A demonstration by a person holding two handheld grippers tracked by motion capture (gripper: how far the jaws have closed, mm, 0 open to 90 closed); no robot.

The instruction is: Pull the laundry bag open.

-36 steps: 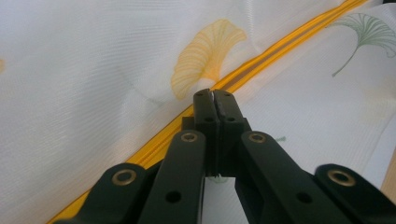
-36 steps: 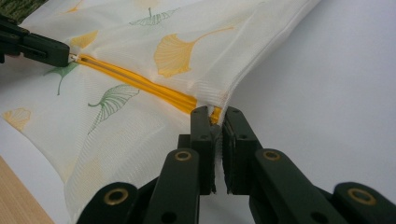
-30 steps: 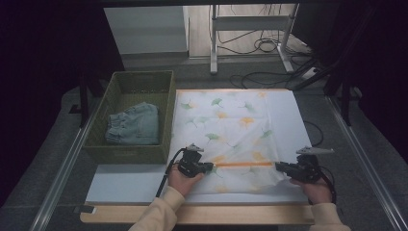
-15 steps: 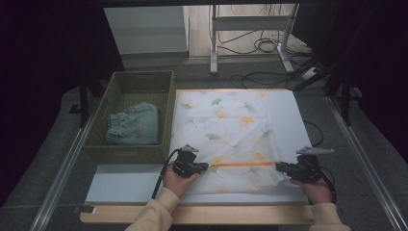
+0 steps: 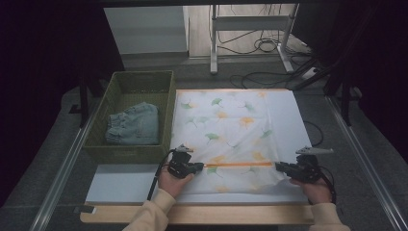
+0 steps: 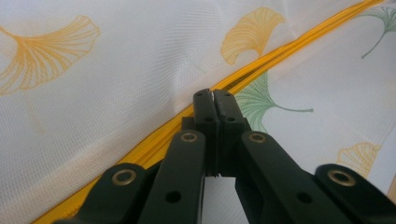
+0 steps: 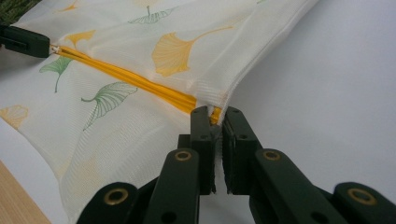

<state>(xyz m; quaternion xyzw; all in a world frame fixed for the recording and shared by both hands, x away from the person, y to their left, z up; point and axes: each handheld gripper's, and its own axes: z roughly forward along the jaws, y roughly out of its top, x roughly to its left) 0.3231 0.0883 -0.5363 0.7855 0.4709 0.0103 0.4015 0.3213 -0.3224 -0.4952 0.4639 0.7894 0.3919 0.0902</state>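
Note:
A white mesh bag (image 5: pixel 231 120) printed with ginkgo leaves lies flat on a white board (image 5: pixel 120 183). An orange zipper (image 5: pixel 238 164) runs across its near part. My left gripper (image 5: pixel 201 166) is shut on the zipper pull at the zipper's left end; in the left gripper view the jaws (image 6: pixel 214 95) meet over the yellow zipper (image 6: pixel 289 51). My right gripper (image 5: pixel 279 166) is shut on the bag's right corner, where the zipper ends. In the right gripper view its tips (image 7: pixel 215 114) pinch that corner, and the left gripper (image 7: pixel 23 41) shows far off at the zipper's (image 7: pixel 130 79) other end.
A green woven basket (image 5: pixel 139 82) stands left of the bag with folded denim (image 5: pixel 133 124) inside. A wooden strip (image 5: pixel 202 214) runs along the table's near edge. Metal rails (image 5: pixel 361 163) flank the table; cables and a stand lie on the floor beyond.
My left gripper has slid slightly to the left along the zipper line. The right gripper has stayed where it was.

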